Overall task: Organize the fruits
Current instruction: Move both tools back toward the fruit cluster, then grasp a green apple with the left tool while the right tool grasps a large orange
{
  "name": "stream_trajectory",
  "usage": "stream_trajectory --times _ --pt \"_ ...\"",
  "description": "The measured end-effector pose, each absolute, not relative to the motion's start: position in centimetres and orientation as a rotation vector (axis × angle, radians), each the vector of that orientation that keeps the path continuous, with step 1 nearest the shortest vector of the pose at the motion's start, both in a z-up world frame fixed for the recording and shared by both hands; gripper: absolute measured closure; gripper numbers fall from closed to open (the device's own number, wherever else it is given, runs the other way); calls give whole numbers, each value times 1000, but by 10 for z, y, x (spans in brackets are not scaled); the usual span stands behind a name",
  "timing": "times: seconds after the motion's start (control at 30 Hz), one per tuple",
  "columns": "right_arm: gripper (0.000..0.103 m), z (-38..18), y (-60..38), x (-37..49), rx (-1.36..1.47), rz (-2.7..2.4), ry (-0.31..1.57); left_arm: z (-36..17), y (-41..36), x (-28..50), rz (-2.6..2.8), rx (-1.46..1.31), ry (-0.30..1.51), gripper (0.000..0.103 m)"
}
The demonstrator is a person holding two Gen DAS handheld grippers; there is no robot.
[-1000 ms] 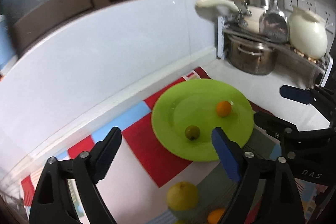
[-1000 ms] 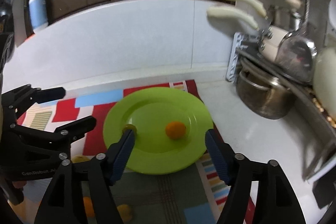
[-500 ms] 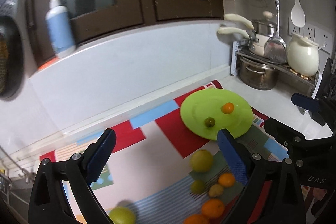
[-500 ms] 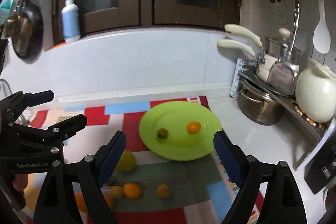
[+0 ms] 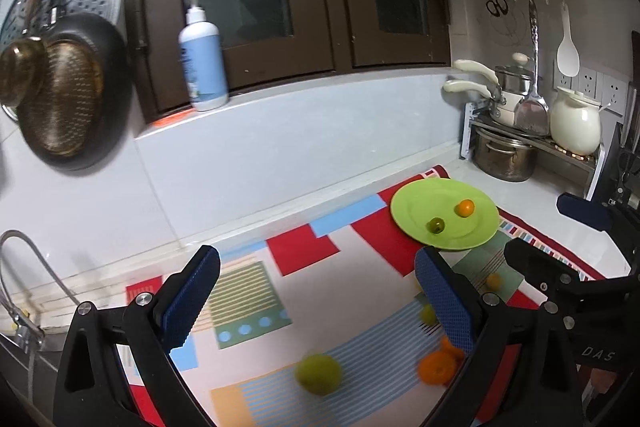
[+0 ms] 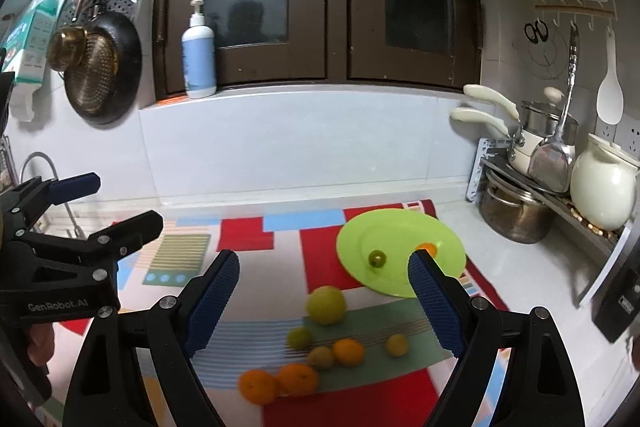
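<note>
A lime-green plate (image 5: 416, 205) (image 6: 384, 231) lies at the far right of a patchwork mat, with a small orange (image 5: 464, 207) (image 6: 428, 247) and a small green fruit (image 5: 435, 225) (image 6: 377, 258) on it. Several loose fruits sit on the mat nearer me: a large yellow-green one (image 6: 326, 305), oranges (image 6: 298, 379) and small yellow-green ones (image 6: 299, 338). My left gripper (image 5: 316, 291) (image 6: 120, 201) hangs open over the mat's left half, above a green fruit (image 5: 318, 374). My right gripper (image 6: 324, 279) (image 5: 542, 227) is open above the loose fruits. Neither holds anything.
The colourful mat (image 6: 248, 239) covers the counter. A metal rack with pots (image 6: 516, 211) and a white jug (image 6: 600, 195) stands at the right. A soap bottle (image 6: 199, 65) stands on the window ledge, pans (image 6: 100, 75) hang on the wall, and a faucet (image 5: 24, 267) is at the left.
Both grippers have pulled back from the plate and risen, so the plate looks smaller and the loose fruits have come into view. Both sets of jaws stand wider than a second ago.
</note>
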State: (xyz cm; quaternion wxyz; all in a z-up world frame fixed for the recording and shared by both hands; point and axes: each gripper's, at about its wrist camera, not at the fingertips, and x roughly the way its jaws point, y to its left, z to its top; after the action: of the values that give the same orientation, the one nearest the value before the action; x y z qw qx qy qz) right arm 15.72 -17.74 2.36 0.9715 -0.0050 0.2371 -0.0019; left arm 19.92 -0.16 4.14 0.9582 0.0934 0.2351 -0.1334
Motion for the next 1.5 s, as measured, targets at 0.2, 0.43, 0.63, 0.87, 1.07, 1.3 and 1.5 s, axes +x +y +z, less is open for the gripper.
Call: stream_trajectory --times 0.2,0.43,0.63,0.87,1.07,1.3,1.5 --pt "16 15 -147 144 19 -32 495 36 29 185 -292 207 453 4" --pt "16 -5 -124 127 37 -93 519 13 46 178 -350 253 466 4" --pt "16 -28 -116 119 82 -141 565 -13 53 181 -406 275 504 4" --pt "16 -60 -115 124 115 -188 656 -51 51 194 -461 306 585 4" --pt "18 -83 -114 135 117 -214 713 -81 48 210 -500 332 648 7" --pt "29 -105 -111 150 131 -191 787 -108 39 228 -567 336 724 16" --pt "37 -119 -113 160 142 -185 841 -119 30 238 -615 299 776 30"
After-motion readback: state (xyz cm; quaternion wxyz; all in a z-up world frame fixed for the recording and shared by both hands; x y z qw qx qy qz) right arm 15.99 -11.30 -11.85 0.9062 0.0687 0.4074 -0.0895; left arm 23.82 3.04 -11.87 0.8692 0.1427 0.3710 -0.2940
